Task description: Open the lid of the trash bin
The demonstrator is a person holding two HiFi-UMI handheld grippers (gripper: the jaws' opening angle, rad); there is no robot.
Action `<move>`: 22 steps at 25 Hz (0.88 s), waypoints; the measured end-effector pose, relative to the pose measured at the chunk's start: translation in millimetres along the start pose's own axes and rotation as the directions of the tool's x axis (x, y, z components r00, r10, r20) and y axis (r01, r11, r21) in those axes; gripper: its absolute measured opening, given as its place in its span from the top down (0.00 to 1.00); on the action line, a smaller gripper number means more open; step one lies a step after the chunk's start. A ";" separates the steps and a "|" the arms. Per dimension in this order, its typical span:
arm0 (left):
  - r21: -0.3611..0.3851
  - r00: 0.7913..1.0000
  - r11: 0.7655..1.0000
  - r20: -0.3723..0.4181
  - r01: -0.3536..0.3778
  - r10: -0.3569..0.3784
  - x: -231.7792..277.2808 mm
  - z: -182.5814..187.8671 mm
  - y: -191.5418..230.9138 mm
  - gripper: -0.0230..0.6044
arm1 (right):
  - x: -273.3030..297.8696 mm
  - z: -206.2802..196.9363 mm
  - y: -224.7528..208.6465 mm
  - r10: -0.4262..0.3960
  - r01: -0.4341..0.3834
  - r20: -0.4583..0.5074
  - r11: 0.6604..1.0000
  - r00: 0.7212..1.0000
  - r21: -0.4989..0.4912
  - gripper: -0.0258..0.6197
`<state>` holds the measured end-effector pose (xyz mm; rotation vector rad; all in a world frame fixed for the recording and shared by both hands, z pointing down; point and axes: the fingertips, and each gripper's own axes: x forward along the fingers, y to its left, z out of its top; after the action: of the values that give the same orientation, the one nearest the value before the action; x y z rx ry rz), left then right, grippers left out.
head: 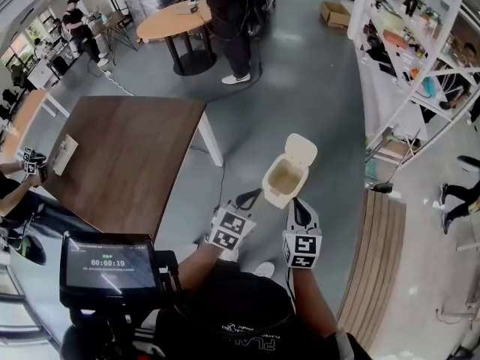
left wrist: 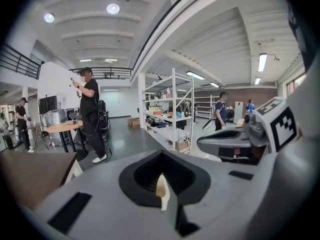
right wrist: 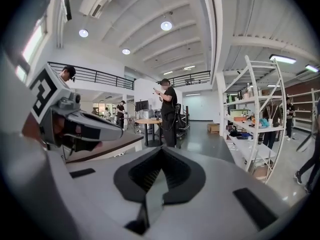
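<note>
A small cream trash bin [head: 283, 181] stands on the grey floor with its lid [head: 301, 150] flipped up and back, so the inside shows. My left gripper [head: 250, 196] points at the bin's near left corner and stops just short of it. My right gripper [head: 300, 205] hovers just below the bin's near right side. Both sets of jaws are closed together with nothing held. In the left gripper view the left gripper [left wrist: 162, 184] leaves only a cream sliver showing. In the right gripper view the right gripper [right wrist: 155, 189] shows a thin slit of floor.
A brown table [head: 120, 156] stands to the left of the bin, and a wooden bench [head: 379, 253] lies to the right. White shelving [head: 420, 58] fills the right side. A person [head: 229, 28] stands by a round table [head: 174, 21] farther off.
</note>
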<state>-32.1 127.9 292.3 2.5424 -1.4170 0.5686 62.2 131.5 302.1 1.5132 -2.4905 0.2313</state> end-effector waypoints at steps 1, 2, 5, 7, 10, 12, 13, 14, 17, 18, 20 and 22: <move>-0.006 1.000 1.000 -0.002 -0.001 0.001 -1.4 -0.2 0.0 0.96 | -0.5 0.9 4.7 0.013 -0.013 0.000 1.000 1.000 -0.002 0.96; -0.010 1.000 1.000 -0.001 0.003 -0.003 -1.8 -1.3 0.1 0.96 | -0.6 1.0 8.9 0.020 -0.020 -0.001 1.000 1.000 -0.006 0.96; -0.026 1.000 0.999 -0.008 0.021 -0.021 -0.7 -4.4 -2.3 0.96 | -7.7 -4.4 14.7 0.018 -0.018 -0.009 1.000 1.000 0.002 0.96; -0.039 1.000 0.999 -0.007 0.028 -0.028 0.8 -0.2 -4.1 0.96 | -16.5 -10.2 13.3 0.008 -0.008 -0.020 1.000 1.000 0.016 0.96; -0.048 1.000 0.998 0.014 0.029 -0.028 0.0 7.6 0.8 0.96 | -19.8 -15.6 10.8 -0.001 0.001 -0.036 1.000 0.999 0.008 0.96; -0.050 0.999 0.998 0.028 0.025 -0.023 -2.8 7.3 7.9 0.96 | -15.3 -13.3 11.5 -0.019 0.019 -0.032 1.000 0.999 -0.006 0.96; -0.053 0.999 0.998 0.035 0.023 -0.021 -5.2 7.6 10.8 0.96 | -13.4 -10.6 12.8 -0.030 0.030 -0.031 0.999 0.999 -0.017 0.96; -0.056 0.999 0.998 0.043 0.023 -0.021 -8.0 9.3 12.4 0.96 | -12.9 -6.9 14.1 -0.042 0.041 -0.031 0.999 0.999 -0.033 0.96; -0.055 0.998 0.998 0.064 0.026 -0.023 -16.3 16.5 12.5 0.96 | -15.0 4.0 17.3 -0.060 0.058 -0.028 0.996 0.998 -0.067 0.96; -0.053 0.997 0.998 0.069 0.026 -0.023 -16.0 17.5 13.0 0.96 | -13.4 5.8 17.0 -0.060 0.058 -0.023 0.996 0.998 -0.068 0.96; -0.051 0.997 0.998 0.075 0.028 -0.024 -8.6 15.8 14.1 0.96 | -6.5 4.7 12.7 -0.058 0.057 -0.012 0.996 0.998 -0.067 0.96; -0.051 0.997 0.998 0.077 0.030 -0.026 2.1 12.9 13.0 0.96 | -0.1 1.8 5.6 -0.060 0.060 -0.002 0.996 0.998 -0.072 0.96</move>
<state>-39.0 115.0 281.1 2.5641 -1.3985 0.4289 57.1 133.6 300.2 1.5542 -2.4184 0.1331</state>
